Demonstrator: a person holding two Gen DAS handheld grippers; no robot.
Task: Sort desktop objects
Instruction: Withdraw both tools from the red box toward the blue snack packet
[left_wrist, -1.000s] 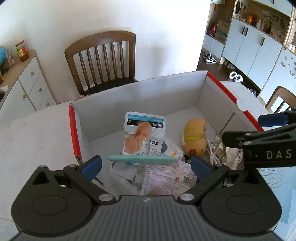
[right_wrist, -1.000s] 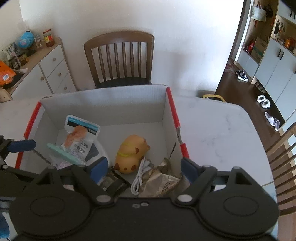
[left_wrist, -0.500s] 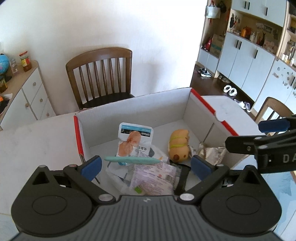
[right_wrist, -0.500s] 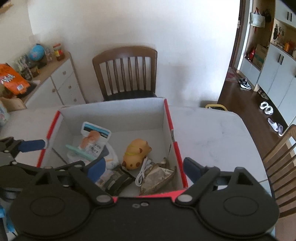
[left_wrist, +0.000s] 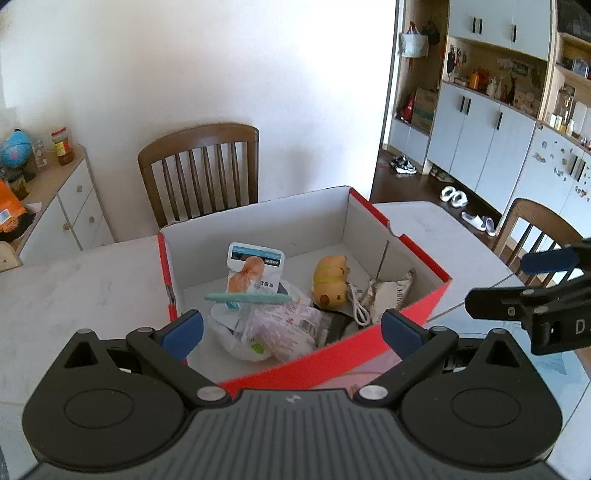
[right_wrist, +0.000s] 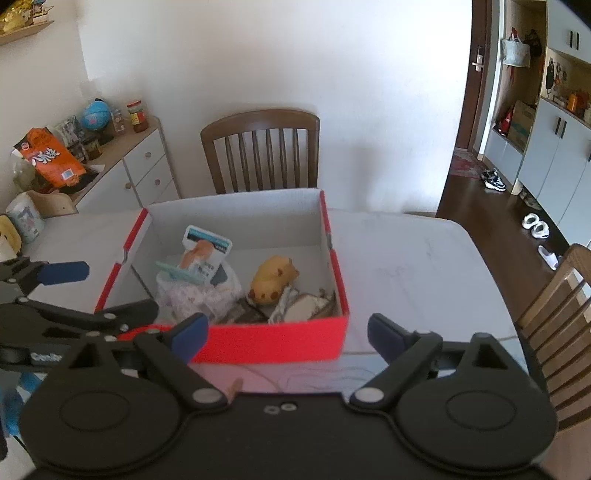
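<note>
The red box (right_wrist: 271, 338) is seen on the white surface (right_wrist: 406, 258), packed with a yellow plush toy (right_wrist: 273, 278) at 3 o'clock of the snack packets (right_wrist: 205, 253). Nothing is held: the right tool (right_wrist: 284, 334) is opening wide, the left tool (left_wrist: 291, 326) is spread wide, both at the box's 6 o'clock.

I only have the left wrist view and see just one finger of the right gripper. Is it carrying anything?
Observer: No. The right wrist view shows nothing between the right gripper's fingers; its jaws are opening.
Operator: Anything loose right of the red box?
Observer: No, the table there shows bare marble.
Operator: The orange bag at my left edge?
Observer: A whole printed snack bag, leaning on the sideboard, off the table.
</note>
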